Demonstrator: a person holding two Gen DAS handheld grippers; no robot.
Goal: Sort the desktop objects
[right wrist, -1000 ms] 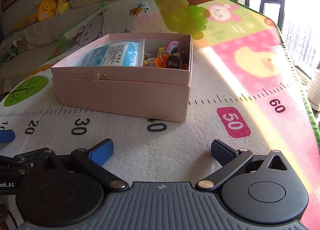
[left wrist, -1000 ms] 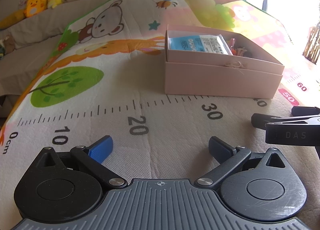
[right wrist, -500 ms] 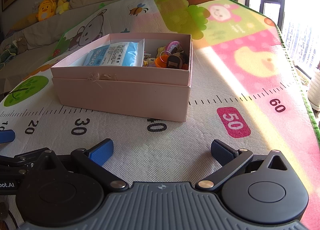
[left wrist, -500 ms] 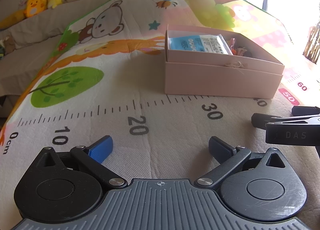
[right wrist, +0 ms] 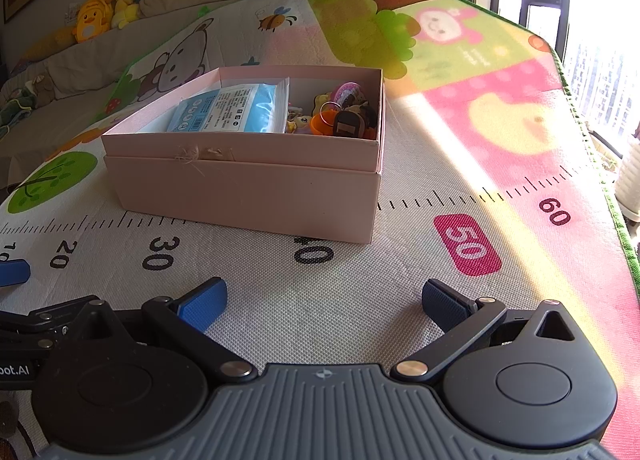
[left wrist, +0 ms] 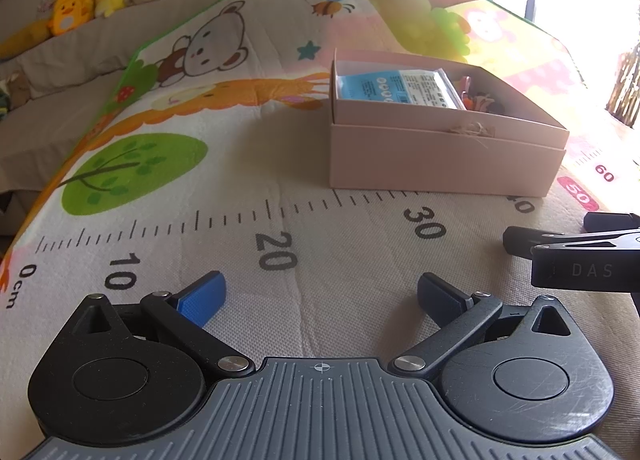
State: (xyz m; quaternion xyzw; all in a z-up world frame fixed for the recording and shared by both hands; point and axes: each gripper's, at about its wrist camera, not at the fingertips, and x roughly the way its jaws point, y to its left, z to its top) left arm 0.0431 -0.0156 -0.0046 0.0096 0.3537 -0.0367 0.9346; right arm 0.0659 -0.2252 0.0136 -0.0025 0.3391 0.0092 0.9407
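Note:
A pink open box (left wrist: 440,164) stands on the play mat; it also shows in the right wrist view (right wrist: 248,192). Inside lie a blue packet (right wrist: 232,108) on the left and several small trinkets and keyrings (right wrist: 340,112) on the right. My left gripper (left wrist: 320,296) is open and empty, low over the mat in front of the box. My right gripper (right wrist: 324,300) is open and empty, also in front of the box. The right gripper's side shows at the right edge of the left wrist view (left wrist: 576,256).
The colourful play mat (right wrist: 460,140) with a printed ruler covers the surface. Plush toys (right wrist: 104,12) and pillows line a sofa at the back left. A bright window is on the right. The mat's green edge (right wrist: 600,164) runs down the right side.

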